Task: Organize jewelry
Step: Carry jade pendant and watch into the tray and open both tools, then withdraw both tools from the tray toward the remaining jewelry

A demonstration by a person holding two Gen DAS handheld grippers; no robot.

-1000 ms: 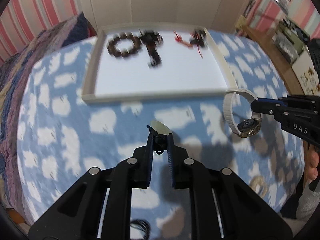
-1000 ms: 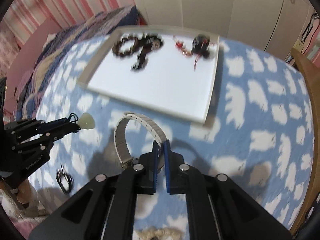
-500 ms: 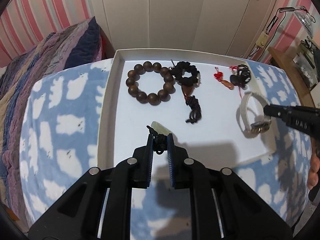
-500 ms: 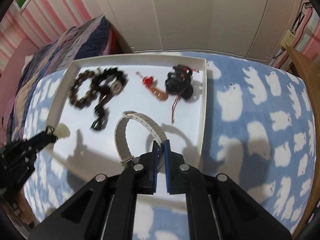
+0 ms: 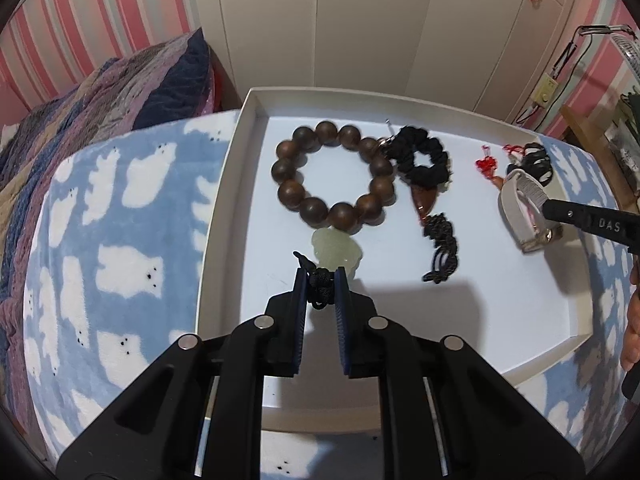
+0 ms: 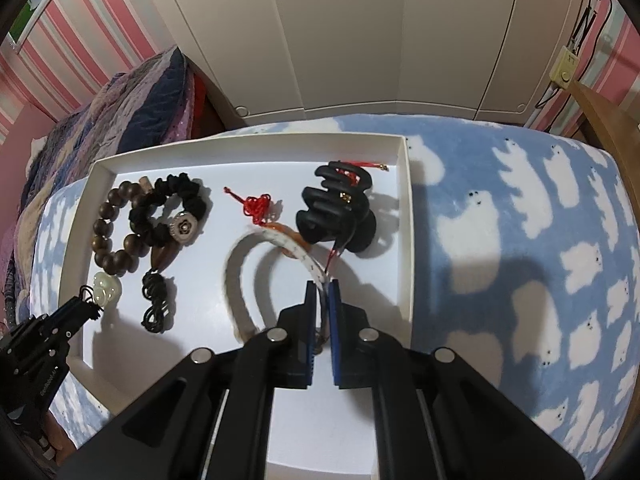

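Observation:
A white tray (image 5: 224, 208) lies on the cloud-print blanket. My left gripper (image 5: 320, 282) is shut on the black cord of a pale jade pendant (image 5: 336, 248), held low over the tray just below a brown bead bracelet (image 5: 332, 178). My right gripper (image 6: 322, 294) is shut on a white-strap watch (image 6: 240, 264), held over the tray's right part near a black hair claw (image 6: 336, 208). The watch (image 5: 520, 208) and right gripper also show at the right of the left wrist view. The pendant (image 6: 106, 290) shows at the left of the right wrist view.
In the tray also lie a black scrunchie with a brown charm and cord tassel (image 5: 424, 164) and a red knot charm (image 6: 258, 206). A striped quilt (image 5: 100, 92) lies at the left. White cabinet doors (image 6: 360, 32) stand behind.
Both grippers have moved forward from over the blanket to over the tray and come lower, each still holding its item. The pendant now hangs next to the bead bracelet.

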